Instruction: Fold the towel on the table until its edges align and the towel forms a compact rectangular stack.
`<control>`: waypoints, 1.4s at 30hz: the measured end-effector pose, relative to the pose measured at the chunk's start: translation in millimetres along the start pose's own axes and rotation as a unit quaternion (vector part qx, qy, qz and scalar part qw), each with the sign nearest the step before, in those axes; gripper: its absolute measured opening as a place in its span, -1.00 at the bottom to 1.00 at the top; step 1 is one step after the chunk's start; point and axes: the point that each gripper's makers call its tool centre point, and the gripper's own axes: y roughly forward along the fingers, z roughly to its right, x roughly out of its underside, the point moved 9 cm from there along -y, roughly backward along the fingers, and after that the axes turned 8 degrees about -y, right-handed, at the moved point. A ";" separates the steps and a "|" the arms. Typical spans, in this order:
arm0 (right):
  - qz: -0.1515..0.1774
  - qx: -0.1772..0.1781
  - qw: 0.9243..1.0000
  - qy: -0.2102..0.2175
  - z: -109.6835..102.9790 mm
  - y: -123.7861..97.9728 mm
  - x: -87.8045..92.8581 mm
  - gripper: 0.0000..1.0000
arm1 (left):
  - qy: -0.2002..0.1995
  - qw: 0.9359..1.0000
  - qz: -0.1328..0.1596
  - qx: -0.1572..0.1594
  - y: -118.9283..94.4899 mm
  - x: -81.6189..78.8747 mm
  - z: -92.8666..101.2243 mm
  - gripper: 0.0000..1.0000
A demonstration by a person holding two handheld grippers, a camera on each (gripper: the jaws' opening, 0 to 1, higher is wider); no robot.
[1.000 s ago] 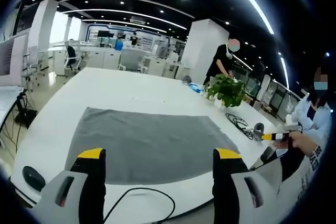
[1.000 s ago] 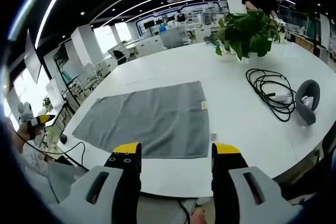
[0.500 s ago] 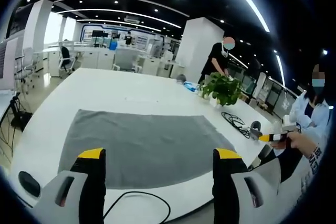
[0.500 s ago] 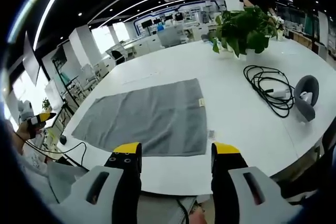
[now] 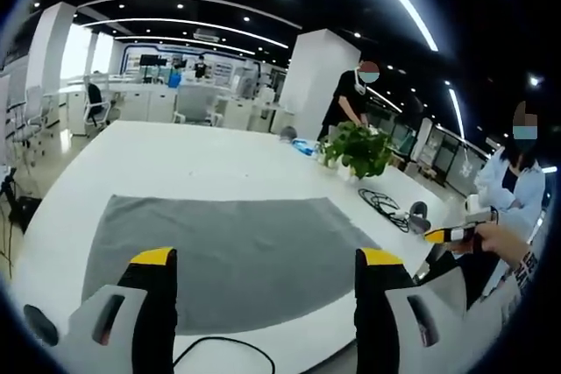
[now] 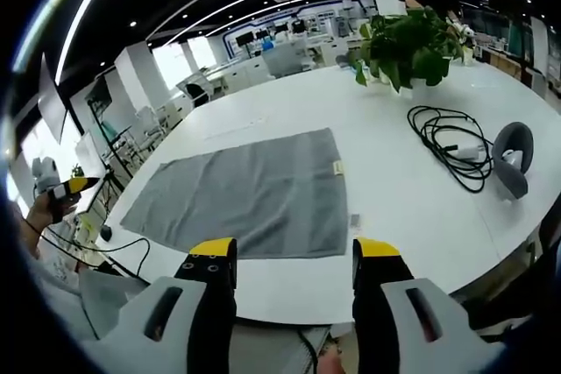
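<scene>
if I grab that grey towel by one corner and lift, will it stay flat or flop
The flat grey cloth towel will probably flop: it lies thin and limp on the white table. It looks light. Its matte weave likely won't slip.

Grey towel point(image 6: 250, 193) lies flat, unfolded on table point(image 6: 412, 208).

The towel point(image 6: 245, 197) is matt grey cloth, softly napped. The table point(image 6: 412, 208) is smooth, slightly glossy white. The cable point(image 6: 451, 146) looks like black rubbery plastic. Both grippers' jaws look plastic, yellow-tipped.
</scene>
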 end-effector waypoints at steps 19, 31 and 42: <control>0.001 -0.004 1.000 -0.001 1.9 1.4 -0.1 0.03 | 0.067 0.996 -0.021 0.061 50.8 -26.7 23.8 0.69; -0.003 -0.004 1.000 0.003 5.8 3.2 1.9 0.02 | 0.094 0.991 -0.035 0.091 85.3 -40.9 40.9 0.66; -0.009 -0.002 1.000 0.008 7.7 4.6 3.7 0.02 | 0.129 0.982 -0.052 0.131 125.4 -50.1 66.7 0.65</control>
